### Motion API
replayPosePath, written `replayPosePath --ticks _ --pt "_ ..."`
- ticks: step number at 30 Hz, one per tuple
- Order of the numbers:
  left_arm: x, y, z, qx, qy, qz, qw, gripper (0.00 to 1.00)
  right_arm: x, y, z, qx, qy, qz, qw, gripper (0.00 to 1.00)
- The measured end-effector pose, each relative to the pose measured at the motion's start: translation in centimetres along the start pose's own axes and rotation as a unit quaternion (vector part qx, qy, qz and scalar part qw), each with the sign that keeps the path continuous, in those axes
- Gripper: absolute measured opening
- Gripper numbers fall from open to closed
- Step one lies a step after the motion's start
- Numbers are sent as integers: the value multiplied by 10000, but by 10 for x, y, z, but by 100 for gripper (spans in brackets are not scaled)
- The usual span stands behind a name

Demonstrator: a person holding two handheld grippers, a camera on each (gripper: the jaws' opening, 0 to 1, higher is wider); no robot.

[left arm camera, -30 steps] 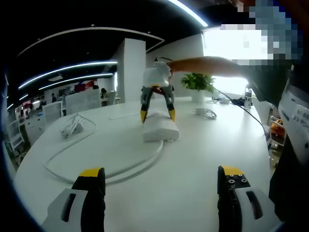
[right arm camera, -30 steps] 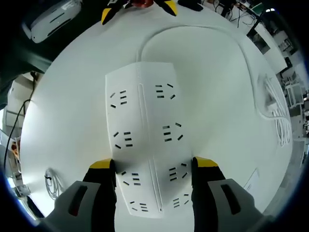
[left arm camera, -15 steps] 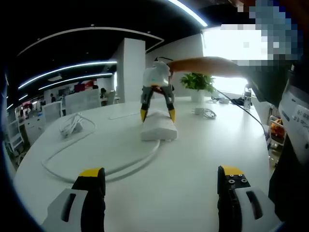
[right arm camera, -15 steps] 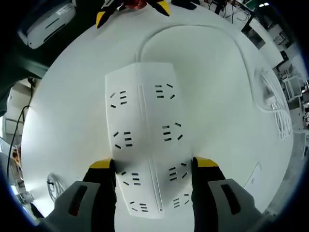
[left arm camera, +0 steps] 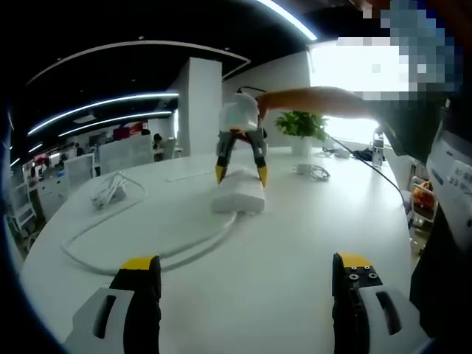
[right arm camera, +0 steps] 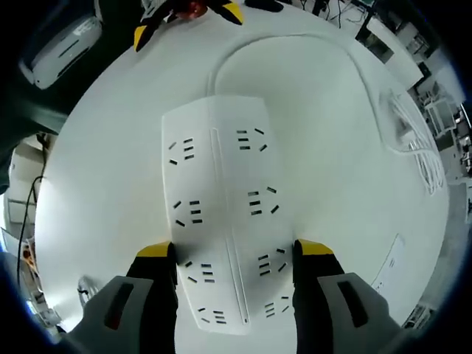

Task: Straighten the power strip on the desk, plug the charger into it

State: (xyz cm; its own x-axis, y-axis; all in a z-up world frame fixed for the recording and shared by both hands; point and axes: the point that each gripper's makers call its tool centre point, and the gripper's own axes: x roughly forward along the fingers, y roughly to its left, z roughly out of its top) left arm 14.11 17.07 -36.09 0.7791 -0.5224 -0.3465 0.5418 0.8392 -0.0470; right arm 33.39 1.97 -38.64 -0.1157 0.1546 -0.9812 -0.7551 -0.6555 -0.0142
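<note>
The strip [right arm camera: 221, 214] lies flat on the white desk [right arm camera: 332, 147], its near end between the right gripper [right arm camera: 232, 258] jaws, which press its two long sides. In the left gripper view the same strip [left arm camera: 238, 199] sits mid-desk at 12 o'clock, the right gripper [left arm camera: 240, 175] straddling it from above. Its cord [left arm camera: 147, 247] loops out toward 9 o'clock and back to a coiled bundle [left arm camera: 109, 190]; bare desk surrounds the strip on every side. The left gripper [left arm camera: 243, 273] hangs spread wide over bare desk, holding nothing. The desk edge curves off at 3 o'clock beside a person's sleeve [left arm camera: 420, 125]. Small cabled items [left arm camera: 313, 172] near the plant [left arm camera: 301, 125] are too small to identify.
</note>
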Motion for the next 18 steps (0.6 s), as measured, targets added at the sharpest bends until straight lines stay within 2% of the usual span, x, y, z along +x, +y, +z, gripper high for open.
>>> replayPosePath --ticks 18 --pt "-1 -3 0 27 13 -19 10000 100 0 3 -1 340 -28 -74 9994 62"
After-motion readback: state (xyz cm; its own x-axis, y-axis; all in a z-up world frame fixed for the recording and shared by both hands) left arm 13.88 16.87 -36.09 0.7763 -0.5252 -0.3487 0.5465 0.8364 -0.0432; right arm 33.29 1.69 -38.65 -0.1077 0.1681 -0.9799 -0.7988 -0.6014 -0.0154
